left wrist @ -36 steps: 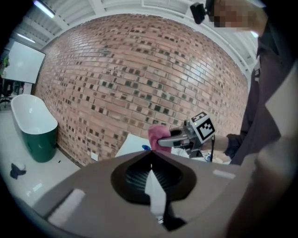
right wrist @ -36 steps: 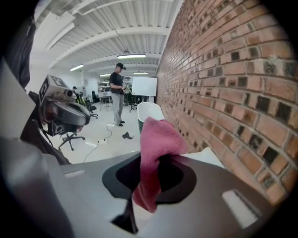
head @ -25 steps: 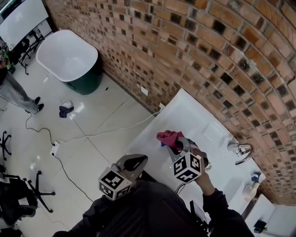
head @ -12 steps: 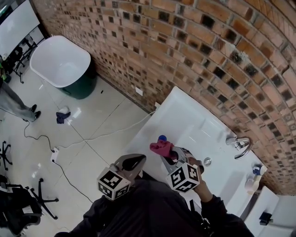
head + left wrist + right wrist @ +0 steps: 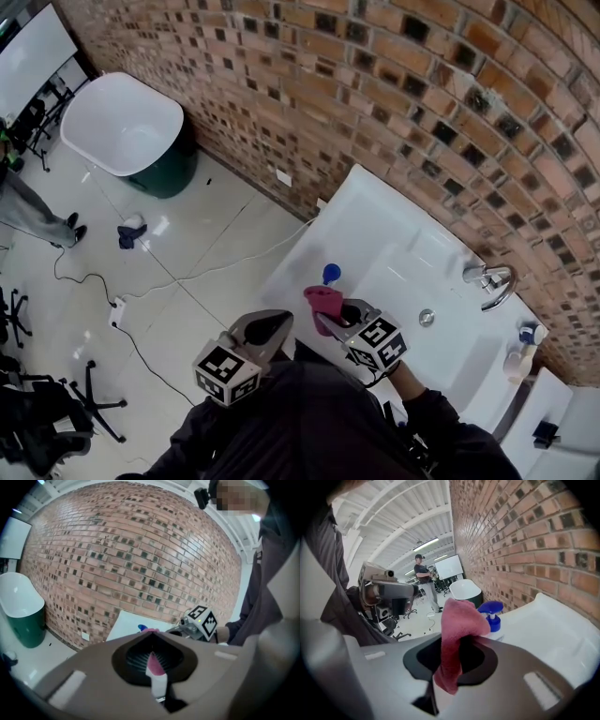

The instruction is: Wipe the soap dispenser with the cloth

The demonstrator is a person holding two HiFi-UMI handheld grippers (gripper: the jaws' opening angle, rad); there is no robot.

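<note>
1. Head view: the right gripper [image 5: 334, 316] pinches the pink cloth [image 5: 323, 301] just beside the blue-pumped soap dispenser [image 5: 331, 273], which stands near the edge of the white washbasin [image 5: 394, 234]. The left gripper [image 5: 277, 322] hangs off the basin.
2. Left gripper view: we see the jaws meeting at the tips, with nothing gripped.
3. Right gripper view: the jaws are clamped on the cloth, which bunches above them. The dispenser sits just behind it, but we cannot tell if they touch.

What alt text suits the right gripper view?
The right hand-held gripper is shut on a pink cloth, which stands up in front of a blue-pumped soap dispenser on a white sink counter. A brick wall fills the right.
</note>
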